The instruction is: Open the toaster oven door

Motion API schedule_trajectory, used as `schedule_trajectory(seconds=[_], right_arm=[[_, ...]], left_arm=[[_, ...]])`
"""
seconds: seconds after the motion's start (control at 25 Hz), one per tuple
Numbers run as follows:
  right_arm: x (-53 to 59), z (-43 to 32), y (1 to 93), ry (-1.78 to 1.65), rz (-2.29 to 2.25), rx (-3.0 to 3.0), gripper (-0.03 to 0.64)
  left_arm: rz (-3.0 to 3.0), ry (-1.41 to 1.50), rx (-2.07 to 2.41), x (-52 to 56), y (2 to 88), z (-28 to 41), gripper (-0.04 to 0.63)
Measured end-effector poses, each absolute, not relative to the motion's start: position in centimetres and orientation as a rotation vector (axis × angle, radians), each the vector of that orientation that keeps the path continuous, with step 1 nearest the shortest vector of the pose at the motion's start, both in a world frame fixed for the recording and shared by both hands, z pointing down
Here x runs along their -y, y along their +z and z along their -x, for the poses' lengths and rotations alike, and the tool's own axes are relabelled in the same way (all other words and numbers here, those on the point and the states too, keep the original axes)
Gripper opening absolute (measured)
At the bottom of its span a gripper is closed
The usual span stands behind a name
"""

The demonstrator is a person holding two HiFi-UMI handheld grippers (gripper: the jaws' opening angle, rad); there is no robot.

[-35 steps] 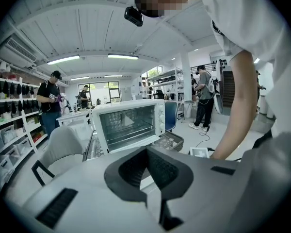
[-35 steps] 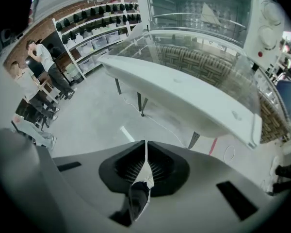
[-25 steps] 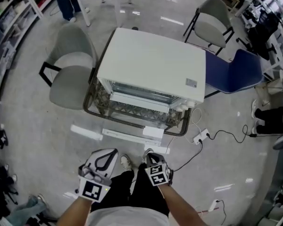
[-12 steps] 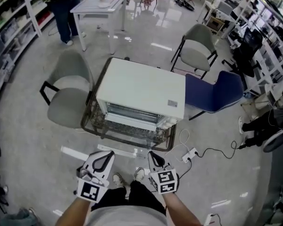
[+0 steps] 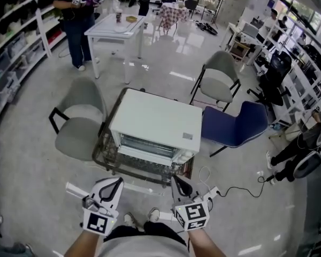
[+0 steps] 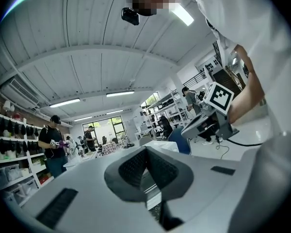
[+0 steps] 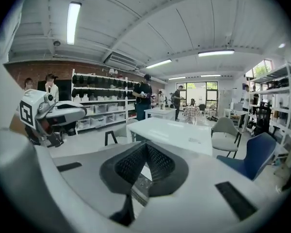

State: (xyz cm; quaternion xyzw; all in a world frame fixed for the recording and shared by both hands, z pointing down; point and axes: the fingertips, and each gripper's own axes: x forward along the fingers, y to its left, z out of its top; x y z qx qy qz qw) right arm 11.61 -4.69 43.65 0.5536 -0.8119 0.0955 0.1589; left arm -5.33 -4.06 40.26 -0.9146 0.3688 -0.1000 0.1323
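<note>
Nearest the person, the left gripper [image 5: 115, 184] and the right gripper [image 5: 177, 184] hang side by side at waist height. Each has its jaws closed on nothing, the ribbed pads meeting at the tips in both gripper views. Neither touches anything.

On the floor just ahead lie a white power strip [image 5: 212, 191] and its cable, to the right of the feet.

Beyond that stands the toaster oven [image 5: 155, 119], white and boxy, on a low bench [image 5: 100, 146] with a dark frame. Its glass door [image 5: 148, 143] faces the person and looks shut. A pale bar runs across the front, though the handle cannot be made out clearly from here. The grippers are well apart from it, so the step in hand appears to be the approach.

To do it well, the person would likely step clear of the cable and crouch to the door's level. One set of jaws should open before reaching the handle, then draw it outward along the hinge's arc. The free gripper could steady the top of the oven.

A grey chair [image 5: 77, 123] and a blue chair [image 5: 236, 125] flank the bench. A white table [image 5: 115, 28] stands farther back.
</note>
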Motion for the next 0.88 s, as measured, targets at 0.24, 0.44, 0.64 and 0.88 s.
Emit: schedule_trajectory(seconds=[0.24,0.44,0.64,0.88], right_arm=[[4.1,-13.3,39.6,0.204,-1.629,2.361,0.023],[3.4,-14.6,36.9,0.14,-1.669,2.384,0.023],[2.8,-15.7,35.5,0.115,-1.702,2.395,0.023],[2.4,-17.4,34.9,0.109,-1.746,2.376,0.023]], left_arm=[[2.604,-0.256,-1.098,3.8,38.2,5.2,0.017],[2.591,-0.224,-1.148,3.8,37.2,5.5,0.017],[2.586,-0.277,-1.176,3.6,37.5,6.0,0.017],[2.605,-0.24,-1.253,3.6,37.2,6.6,0.016]])
